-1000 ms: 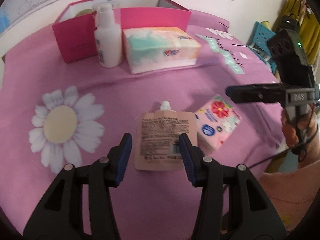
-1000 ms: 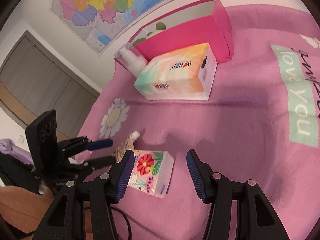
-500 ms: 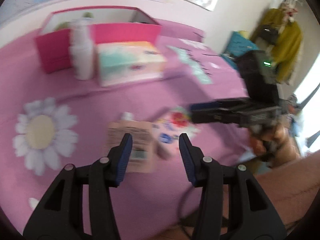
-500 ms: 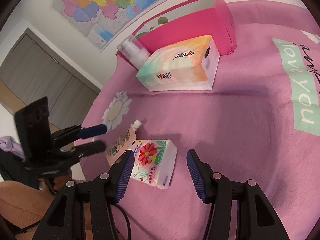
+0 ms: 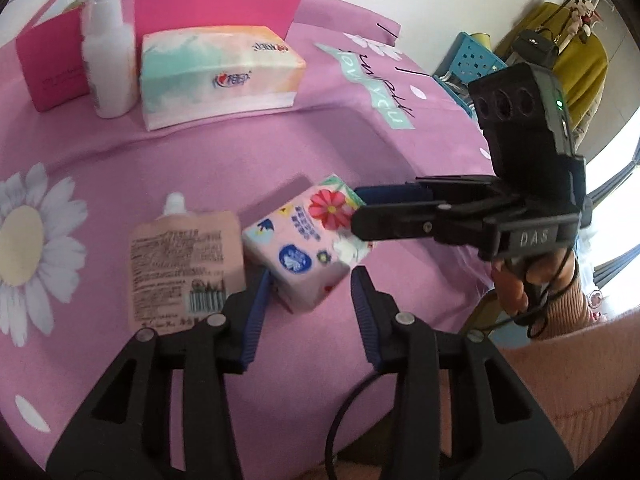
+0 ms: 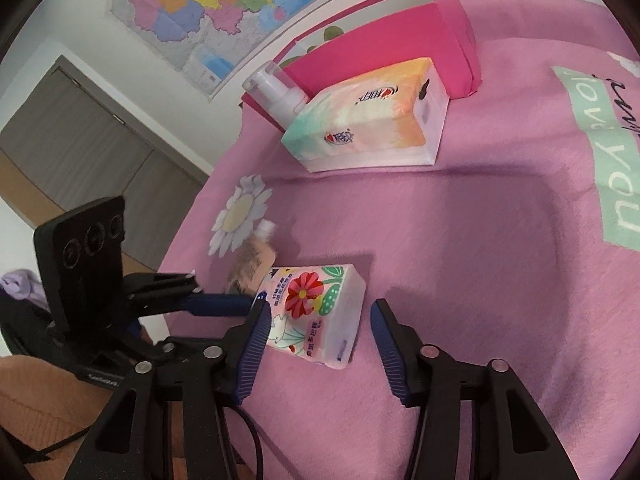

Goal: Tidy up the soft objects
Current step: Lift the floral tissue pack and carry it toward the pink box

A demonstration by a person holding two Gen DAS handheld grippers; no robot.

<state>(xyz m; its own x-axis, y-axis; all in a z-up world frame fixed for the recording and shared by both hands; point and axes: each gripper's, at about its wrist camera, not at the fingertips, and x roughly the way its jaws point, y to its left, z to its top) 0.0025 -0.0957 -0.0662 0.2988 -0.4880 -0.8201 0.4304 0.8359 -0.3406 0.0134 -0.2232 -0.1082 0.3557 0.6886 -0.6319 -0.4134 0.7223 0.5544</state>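
Both grippers, the left gripper [image 5: 306,304] and the right gripper [image 6: 318,350], have just been narrowing yet stand apart around the small tissue pack [image 5: 306,244] on the pink bed [image 5: 200,160], seemingly bracketing it for lifting toward the pink box [image 5: 216,4].

wall: white, map [image 6: 224,12] hung | doors [image 6: 72,136]: grey-brown | window [image 5: 616,184]: bright (daylight) | bedspread [image 6: 480,264]: pink

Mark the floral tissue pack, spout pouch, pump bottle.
floral tissue pack [image 6: 316,312], right wrist view, printed top face
spout pouch [image 5: 180,264], left wrist view, label panel
pump bottle [image 5: 110,76], left wrist view, white body
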